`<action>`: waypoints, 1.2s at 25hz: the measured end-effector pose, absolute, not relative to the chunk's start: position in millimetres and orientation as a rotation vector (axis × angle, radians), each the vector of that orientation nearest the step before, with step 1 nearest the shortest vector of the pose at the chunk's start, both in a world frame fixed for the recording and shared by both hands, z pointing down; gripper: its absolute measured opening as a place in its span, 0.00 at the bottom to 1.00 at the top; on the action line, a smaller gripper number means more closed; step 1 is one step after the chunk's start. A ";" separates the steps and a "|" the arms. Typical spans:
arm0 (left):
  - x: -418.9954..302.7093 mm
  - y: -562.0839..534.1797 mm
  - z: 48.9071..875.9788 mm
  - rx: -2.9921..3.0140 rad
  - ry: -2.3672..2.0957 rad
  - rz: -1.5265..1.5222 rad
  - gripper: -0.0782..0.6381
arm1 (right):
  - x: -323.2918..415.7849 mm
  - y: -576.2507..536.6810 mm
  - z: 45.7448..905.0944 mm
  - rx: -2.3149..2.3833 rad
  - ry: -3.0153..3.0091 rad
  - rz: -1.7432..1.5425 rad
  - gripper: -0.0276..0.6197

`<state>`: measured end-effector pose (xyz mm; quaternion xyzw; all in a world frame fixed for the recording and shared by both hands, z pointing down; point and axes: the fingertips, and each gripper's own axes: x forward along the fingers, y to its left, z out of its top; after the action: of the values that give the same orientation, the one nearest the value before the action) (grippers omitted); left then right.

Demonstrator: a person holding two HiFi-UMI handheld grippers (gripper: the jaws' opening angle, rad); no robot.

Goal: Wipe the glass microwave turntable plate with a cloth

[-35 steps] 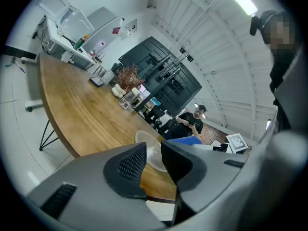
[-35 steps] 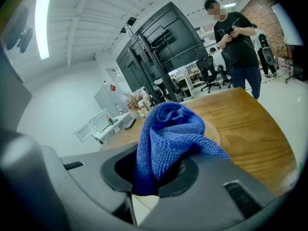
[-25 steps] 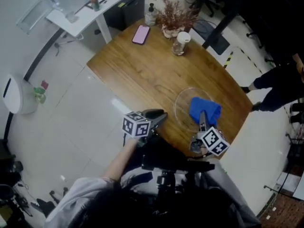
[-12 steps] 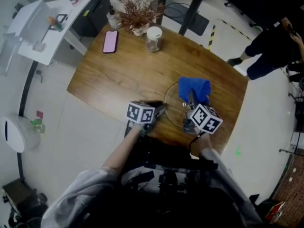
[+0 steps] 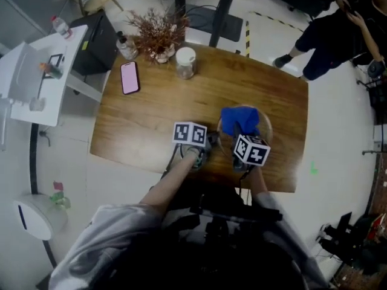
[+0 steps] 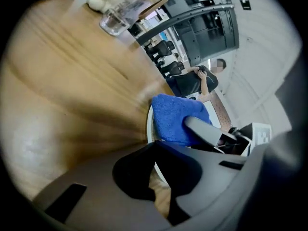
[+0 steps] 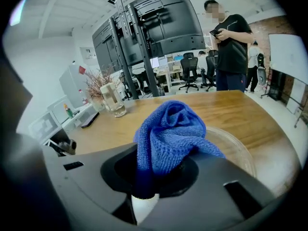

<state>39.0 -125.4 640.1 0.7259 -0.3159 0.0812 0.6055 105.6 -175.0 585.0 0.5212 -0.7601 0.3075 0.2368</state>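
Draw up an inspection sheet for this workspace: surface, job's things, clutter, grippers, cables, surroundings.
Surface: wooden table, bare in the middle.
Job's things: glass turntable plate flat near the person's edge; blue cloth bunched over it.
Clutter: phone, lidded jar, dried plant and bottle along the far side.
Grippers: right gripper shut on the cloth; left gripper appears closed on the plate's rim.
Cables: nothing seen on the table.
Surroundings: standing person beyond the far corner; white side desk.
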 end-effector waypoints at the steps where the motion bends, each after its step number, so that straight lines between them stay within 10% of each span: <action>1: 40.4 -124.1 640.4 1.676 -0.702 0.195 0.10 | 109.0 -175.8 588.1 1.454 -2.056 0.837 0.17; 30: 37.0 -123.1 645.3 1.686 -0.811 0.256 0.10 | 270.1 -67.1 598.3 1.624 -1.841 0.851 0.17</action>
<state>37.0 -123.1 645.3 0.7232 -0.3479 0.1098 0.5864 270.1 -67.1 598.3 0.6022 -0.6826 0.3155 0.2681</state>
